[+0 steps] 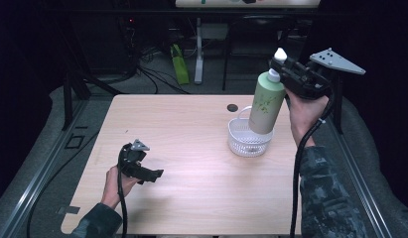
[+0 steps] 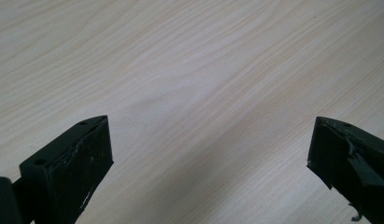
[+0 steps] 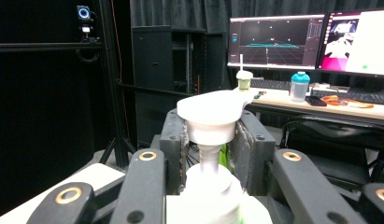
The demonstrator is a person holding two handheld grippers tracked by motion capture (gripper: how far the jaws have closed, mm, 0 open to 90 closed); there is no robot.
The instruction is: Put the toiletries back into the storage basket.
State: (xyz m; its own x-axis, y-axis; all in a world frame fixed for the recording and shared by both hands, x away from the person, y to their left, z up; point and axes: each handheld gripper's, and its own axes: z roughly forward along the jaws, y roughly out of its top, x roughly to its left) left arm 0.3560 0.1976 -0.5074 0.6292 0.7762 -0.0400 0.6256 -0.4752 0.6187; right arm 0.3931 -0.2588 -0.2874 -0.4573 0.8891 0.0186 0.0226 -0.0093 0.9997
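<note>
My right gripper (image 1: 283,67) is clamped on the pump neck of a green lotion bottle (image 1: 265,101), just under the white pump head (image 1: 280,53). In the right gripper view I see the two black jaws pressing in from either side on the collar below that pump head (image 3: 215,109), with the bottle's white shoulder (image 3: 210,184) rising between them at the bottom of the frame. The bottle hangs from that grip, tilted, its top leaning toward my right hand (image 1: 303,111) and its base swung down and away to the left.

From the high view the bottle's lower end sits over the far right part of a small white basket (image 1: 248,139) on the desk (image 1: 191,148). The base looks to be at or just inside the basket's rim; I cannot tell whether it touches the basket's floor. The basket stands on the right half of the desk, just in front of a dark round hole (image 1: 232,107) in the desk top.

My left gripper (image 1: 154,174) rests low over the near left part of the desk, well apart from basket and bottle. In the left gripper view its fingers (image 2: 84,158) stand wide apart, with bare wood grain between them.
</note>
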